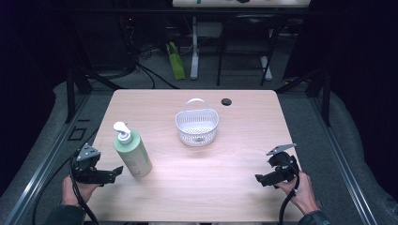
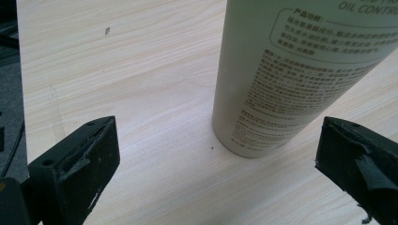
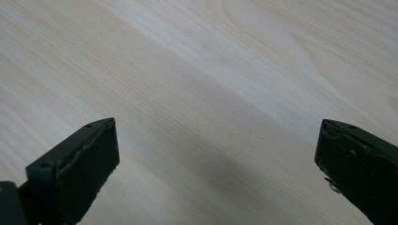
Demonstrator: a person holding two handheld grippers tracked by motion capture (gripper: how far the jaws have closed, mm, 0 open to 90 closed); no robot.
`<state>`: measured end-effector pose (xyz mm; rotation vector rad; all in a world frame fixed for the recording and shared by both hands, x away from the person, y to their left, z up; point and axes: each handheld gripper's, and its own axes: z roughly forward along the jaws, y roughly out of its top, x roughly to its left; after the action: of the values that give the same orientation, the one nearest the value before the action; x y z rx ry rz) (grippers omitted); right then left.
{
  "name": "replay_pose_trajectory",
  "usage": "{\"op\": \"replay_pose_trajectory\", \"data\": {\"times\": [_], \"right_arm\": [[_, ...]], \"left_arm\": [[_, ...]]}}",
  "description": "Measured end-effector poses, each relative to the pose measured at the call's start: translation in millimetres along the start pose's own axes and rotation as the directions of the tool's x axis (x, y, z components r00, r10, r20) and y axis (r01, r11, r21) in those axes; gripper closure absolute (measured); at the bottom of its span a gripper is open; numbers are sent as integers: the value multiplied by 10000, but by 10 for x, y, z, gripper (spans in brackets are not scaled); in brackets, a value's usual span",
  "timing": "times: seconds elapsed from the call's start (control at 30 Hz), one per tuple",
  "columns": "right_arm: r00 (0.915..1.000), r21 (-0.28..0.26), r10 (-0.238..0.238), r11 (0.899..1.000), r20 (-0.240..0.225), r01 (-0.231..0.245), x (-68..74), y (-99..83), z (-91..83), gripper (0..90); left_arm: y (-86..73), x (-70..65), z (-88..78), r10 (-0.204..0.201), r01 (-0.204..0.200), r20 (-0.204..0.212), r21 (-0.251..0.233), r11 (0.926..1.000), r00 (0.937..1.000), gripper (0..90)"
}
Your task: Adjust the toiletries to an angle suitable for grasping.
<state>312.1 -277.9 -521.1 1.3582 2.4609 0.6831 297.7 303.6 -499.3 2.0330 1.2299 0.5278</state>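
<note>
High view: the pump bottle point(image 1: 133, 152) stands upright near the left edge of the tabletop point(image 1: 225, 173), long axis vertical with a slight tilt, pump head on top. The left gripper point(image 1: 112, 174) lies just to its left and a little nearer, tips pointing right at the bottle's base, not touching. The right gripper point(image 1: 261, 178) is well apart at the near right, so the left hand point(image 1: 77, 190) is plainly the closer one. A white perforated basket point(image 1: 197, 125) with a handle sits farther off toward the middle; a small dark disc point(image 1: 226, 101) lies beyond it. Nothing stands between fingers and bottle.

Left gripper view: fingers point(image 2: 80, 164) spread wide and empty; the bottle's point(image 2: 281, 84) lower body sits ahead, offset toward the right finger, clear tabletop gap before it. Judgement: a short push forward and rightward would centre it.

Right gripper view: fingers point(image 3: 77, 166) wide apart, holding nothing, over bare wood.
</note>
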Motion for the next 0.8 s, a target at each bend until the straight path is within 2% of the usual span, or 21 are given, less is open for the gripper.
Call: {"op": "replay_pose_trajectory", "data": {"times": [0.1,0.23,0.53,0.63,0.8], "right_arm": [[9998,63,-174,9998,-91,175,10,5,16,0],[9994,169,-330,9993,-131,333,13,16,44,0],[9992,184,-361,9992,-175,364,13,21,50,0],[9988,66,-171,9998,-465,175,-9,22,36,0],[9985,-10,-169,9999,-524,168,-4,27,24,0]], "left_arm": [[14,7,-17,-232,238,245,-237,9994,9994,0],[38,4,-40,-258,272,360,-388,9989,9990,0],[104,-36,-102,-253,310,649,-886,9956,9976,0],[131,-67,-124,-187,266,762,-1040,9942,9969,0],[182,-106,-148,-143,254,864,-1285,9914,9962,0]]}}
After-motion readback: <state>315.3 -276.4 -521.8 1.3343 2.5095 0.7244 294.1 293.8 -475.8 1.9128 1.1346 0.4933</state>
